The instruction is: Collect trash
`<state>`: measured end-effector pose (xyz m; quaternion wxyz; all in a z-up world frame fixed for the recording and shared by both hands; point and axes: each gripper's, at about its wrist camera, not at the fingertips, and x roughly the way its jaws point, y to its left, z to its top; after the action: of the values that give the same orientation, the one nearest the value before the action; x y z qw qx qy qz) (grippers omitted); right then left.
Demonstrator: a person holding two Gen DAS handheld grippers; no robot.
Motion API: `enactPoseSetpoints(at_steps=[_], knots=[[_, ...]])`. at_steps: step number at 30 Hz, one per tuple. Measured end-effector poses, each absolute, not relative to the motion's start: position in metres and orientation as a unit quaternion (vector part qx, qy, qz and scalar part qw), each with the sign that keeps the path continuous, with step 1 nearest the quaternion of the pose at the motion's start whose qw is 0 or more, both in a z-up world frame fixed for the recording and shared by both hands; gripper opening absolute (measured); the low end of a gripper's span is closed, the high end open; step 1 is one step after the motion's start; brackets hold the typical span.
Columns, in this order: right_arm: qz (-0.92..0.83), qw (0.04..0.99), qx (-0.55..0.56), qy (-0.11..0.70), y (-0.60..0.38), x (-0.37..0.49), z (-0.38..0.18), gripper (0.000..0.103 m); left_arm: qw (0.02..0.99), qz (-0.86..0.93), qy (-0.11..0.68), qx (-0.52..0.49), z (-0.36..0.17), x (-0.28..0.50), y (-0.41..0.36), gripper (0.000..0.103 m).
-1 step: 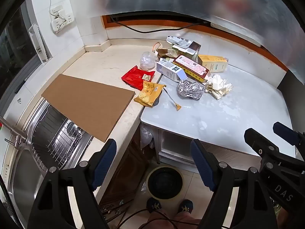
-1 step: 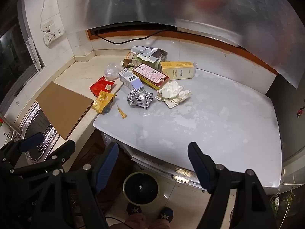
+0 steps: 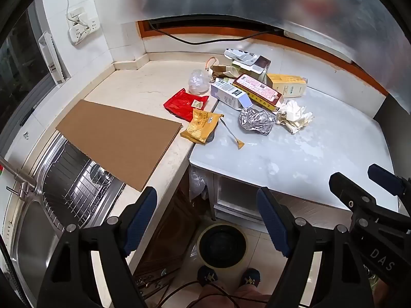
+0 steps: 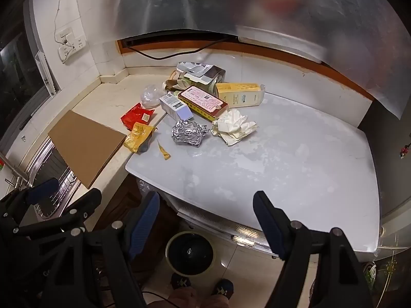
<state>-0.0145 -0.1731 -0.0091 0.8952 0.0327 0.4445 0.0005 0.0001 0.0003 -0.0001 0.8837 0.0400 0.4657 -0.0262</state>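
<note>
Trash lies piled at the back of a white table (image 3: 321,154) (image 4: 295,169): crumpled foil (image 3: 255,121) (image 4: 188,133), crumpled tissue (image 3: 294,116) (image 4: 233,126), a red-pink box (image 3: 258,93) (image 4: 203,102), a white-purple box (image 3: 228,95) (image 4: 176,107), a yellow box (image 3: 287,84) (image 4: 240,94), a red wrapper (image 3: 185,102) (image 4: 137,116) and a yellow packet (image 3: 201,126) (image 4: 138,137). A black bin (image 3: 222,246) (image 4: 190,252) stands on the floor below. My left gripper (image 3: 206,215) and right gripper (image 4: 205,215) are open, empty, held above the floor in front of the table.
A brown cardboard sheet (image 3: 120,138) (image 4: 84,143) lies on the beige counter and overhangs a steel sink (image 3: 64,200). A clear plastic lid (image 3: 197,82) sits near the pile. The person's feet (image 3: 228,279) are by the bin. A black cable (image 3: 205,39) runs along the back wall.
</note>
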Motion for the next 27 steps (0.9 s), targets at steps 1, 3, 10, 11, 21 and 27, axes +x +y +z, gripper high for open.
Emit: enactPoseSetpoints(at_steps=[1,3,10,11,21,27], knots=[[0.000,0.895,0.031,0.446,-0.173,-0.015,-0.009,0.076,0.884,-0.026,0.465,0.041,0.000,0.000,0.000,0.078],[-0.001,0.895,0.033,0.445,-0.174,-0.015,-0.010,0.076,0.884,-0.028,0.465,0.041,0.000,0.000,0.000,0.078],[-0.002,0.892,0.042,0.449,-0.175,-0.013,-0.006,0.076,0.882,-0.036,0.467,0.045,0.002,0.005,-0.003,0.078],[-0.003,0.892,0.044,0.449,-0.174,-0.012,-0.004,0.076,0.882,-0.037,0.467,0.045,0.002,0.006,-0.003,0.077],[-0.011,0.898,0.049,0.437,-0.174,-0.019,0.002,0.076,0.884,-0.047,0.462,0.050,0.005,0.003,-0.004,0.077],[-0.020,0.899,0.052,0.435,-0.168,-0.026,0.005,0.076,0.882,-0.059,0.465,0.050,0.007,0.002,-0.002,0.077]])
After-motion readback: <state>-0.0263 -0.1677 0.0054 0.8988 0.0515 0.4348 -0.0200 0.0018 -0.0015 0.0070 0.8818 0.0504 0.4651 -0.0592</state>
